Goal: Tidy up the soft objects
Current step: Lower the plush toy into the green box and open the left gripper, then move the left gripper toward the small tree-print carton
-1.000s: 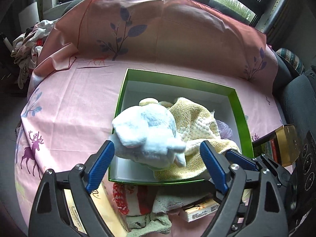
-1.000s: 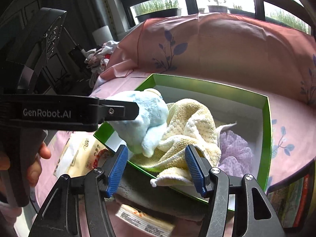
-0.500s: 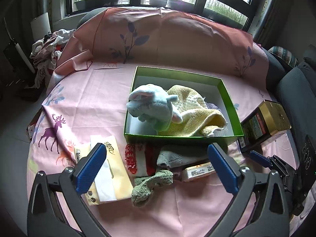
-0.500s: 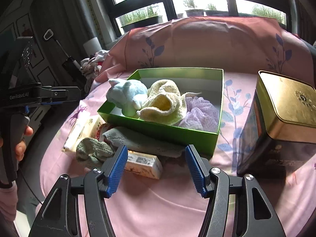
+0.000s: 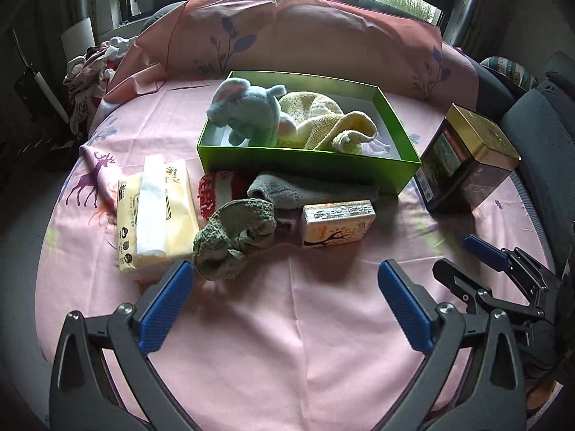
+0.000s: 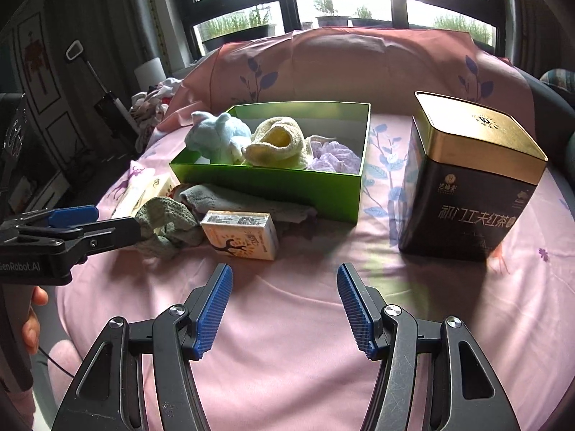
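nearest to us, both tools hang over the bare front edge of the pink bedspread (image 5: pixel 287 341): our left gripper (image 5: pixel 285 282) has its jaws spread as wide as they go with nothing between them, and our right gripper (image 6: pixel 284 287) stands about half open, also empty. just past them, toward the front left of the spread, lies the green knitted cloth (image 5: pixel 233 237), a crumpled, loopy olive-green piece, its edge touching the small tissue packet (image 5: pixel 337 222) on one side and lying just beside the large tissue pack (image 5: pixel 154 215) on the other. we judge it light and floppy, so it will sag and trail when lifted; pinching a raised fold near its bunched middle should gather most of it, and the grippy knit should not slip. behind it a grey cloth (image 5: pixel 309 190) and a red-and-white cloth (image 5: pixel 215 186) lie flat against the front wall of the green box (image 5: pixel 309 168); these look thin and limp, best taken at a free edge. inside the box sit a pale blue plush elephant (image 5: pixel 248 115), a yellow towel (image 5: pixel 323 125) and a lilac fabric (image 6: pixel 334 156). the dark tea tin (image 6: pixel 470 186) stands at the right edge.
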A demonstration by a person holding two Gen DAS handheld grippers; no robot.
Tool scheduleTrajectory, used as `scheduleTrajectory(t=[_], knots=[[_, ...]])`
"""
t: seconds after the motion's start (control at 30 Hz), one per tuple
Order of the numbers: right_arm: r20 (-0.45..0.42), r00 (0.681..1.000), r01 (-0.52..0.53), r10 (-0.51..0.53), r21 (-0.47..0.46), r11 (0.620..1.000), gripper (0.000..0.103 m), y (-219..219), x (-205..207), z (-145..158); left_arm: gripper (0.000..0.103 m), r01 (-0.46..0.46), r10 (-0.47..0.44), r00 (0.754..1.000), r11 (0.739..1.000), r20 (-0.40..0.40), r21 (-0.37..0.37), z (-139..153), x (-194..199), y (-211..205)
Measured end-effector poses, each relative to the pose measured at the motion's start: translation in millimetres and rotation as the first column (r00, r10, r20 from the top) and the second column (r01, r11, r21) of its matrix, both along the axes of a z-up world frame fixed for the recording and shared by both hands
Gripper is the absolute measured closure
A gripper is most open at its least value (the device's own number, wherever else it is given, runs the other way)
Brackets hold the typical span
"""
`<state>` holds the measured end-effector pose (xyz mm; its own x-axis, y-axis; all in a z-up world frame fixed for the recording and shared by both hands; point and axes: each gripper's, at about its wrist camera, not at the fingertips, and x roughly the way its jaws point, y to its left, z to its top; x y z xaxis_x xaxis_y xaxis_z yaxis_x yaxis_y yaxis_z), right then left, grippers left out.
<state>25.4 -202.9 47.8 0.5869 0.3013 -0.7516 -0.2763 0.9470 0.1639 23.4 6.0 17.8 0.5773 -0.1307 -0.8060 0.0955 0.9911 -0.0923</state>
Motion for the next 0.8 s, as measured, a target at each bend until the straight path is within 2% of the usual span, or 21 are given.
scheduleTrajectory(t=[0.33, 0.8], knots=[[-0.031, 0.999, 0.019, -0.019, -0.003, 1.0, 0.042, -3.3, -9.7, -11.9, 0.001, -0.025, 0.027, 0.998, 0.999, -0.049, 0.048, -25.4, -17.2, 1.9], [-0.041, 0.999, 0.011, -0.012, -0.034, 0.999, 0.042, 5.7, -3.3, -23.7, 0.001, -0.039, 0.043, 0.998, 0.993, -0.038, 0.111, -39.8, -16.9, -0.9]])
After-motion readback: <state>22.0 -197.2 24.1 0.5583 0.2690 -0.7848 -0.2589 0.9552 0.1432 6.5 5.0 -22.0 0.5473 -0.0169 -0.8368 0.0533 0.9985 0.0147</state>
